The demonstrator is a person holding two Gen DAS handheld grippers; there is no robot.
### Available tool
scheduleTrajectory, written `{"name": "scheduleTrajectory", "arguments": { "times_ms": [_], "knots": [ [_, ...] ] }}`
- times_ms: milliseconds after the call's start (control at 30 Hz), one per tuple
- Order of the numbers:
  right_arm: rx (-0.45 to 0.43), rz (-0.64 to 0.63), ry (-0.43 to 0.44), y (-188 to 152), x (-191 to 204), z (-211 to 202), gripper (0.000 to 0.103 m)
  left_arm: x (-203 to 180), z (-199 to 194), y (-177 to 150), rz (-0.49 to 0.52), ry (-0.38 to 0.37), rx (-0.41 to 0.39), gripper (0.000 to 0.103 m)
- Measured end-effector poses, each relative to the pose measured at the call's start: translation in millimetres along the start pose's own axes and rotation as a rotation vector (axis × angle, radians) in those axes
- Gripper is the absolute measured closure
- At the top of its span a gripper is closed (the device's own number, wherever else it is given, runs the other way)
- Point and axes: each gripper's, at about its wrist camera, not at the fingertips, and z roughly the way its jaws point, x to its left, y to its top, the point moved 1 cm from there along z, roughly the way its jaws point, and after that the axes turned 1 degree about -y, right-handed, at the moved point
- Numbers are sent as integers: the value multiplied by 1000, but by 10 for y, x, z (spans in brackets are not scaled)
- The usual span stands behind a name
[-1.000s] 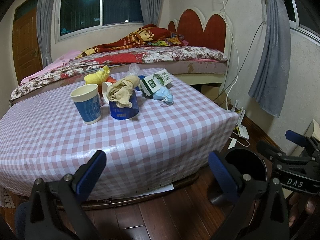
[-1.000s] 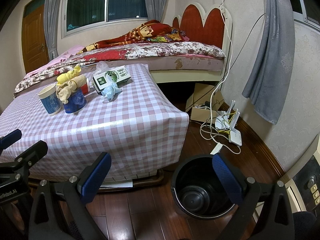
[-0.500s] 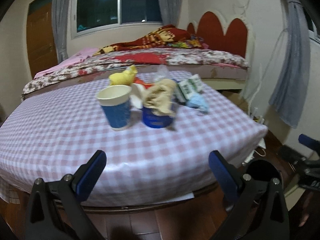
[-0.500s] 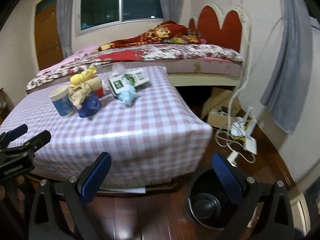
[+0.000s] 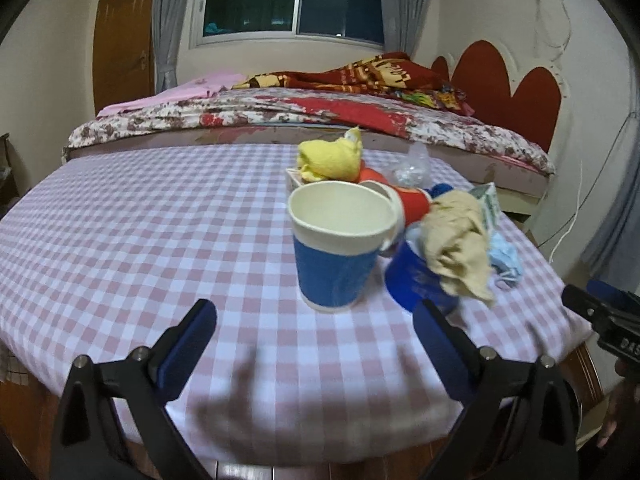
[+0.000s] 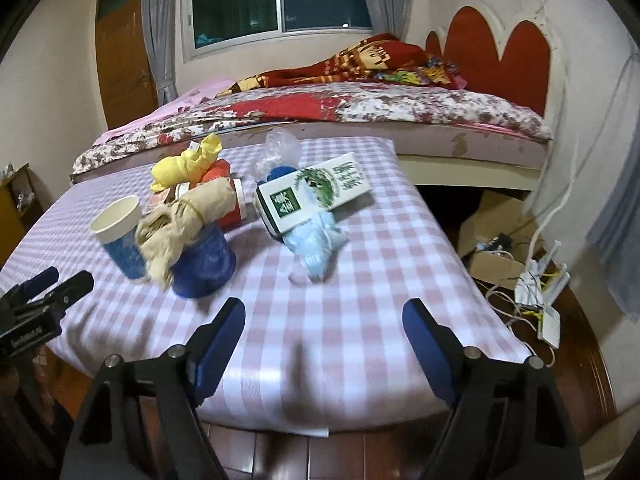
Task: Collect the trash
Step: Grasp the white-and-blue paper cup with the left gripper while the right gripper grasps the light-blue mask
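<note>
Your checked surface carries the trash bunched together at twelve o'clock: blue paper cup, rag-stuffed blue cup, green carton, blue face mask. Both hand-held grippers, left and right, are spread and empty, jaws just narrowing, likely sizing for the cup and the mask.

My left gripper and right gripper are both black frames with silver screws, blue-padded fingers and white lettering on the side.
</note>
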Motion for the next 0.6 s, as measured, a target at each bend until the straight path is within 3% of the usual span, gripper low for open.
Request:
{"name": "scheduleTrajectory", "arguments": {
  "times_ms": [133,300,367,467,500,600],
  "knots": [
    [59,-2,14,107,10,369,37,33,137,59,-24,-20,11,13],
    [114,-16,17,223,24,746,39,19,345,135,-31,-29,20,13],
    [128,-19,32,230,31,827,48,18,430,157,-34,-36,32,14],
    [136,-31,42,217,43,878,63,33,498,182,-42,-51,40,24],
    [141,-29,57,224,45,892,75,36,523,193,-46,-64,47,41],
    [130,-32,72,218,24,838,79,51,504,208,-47,-76,37,42]
  ]
}}
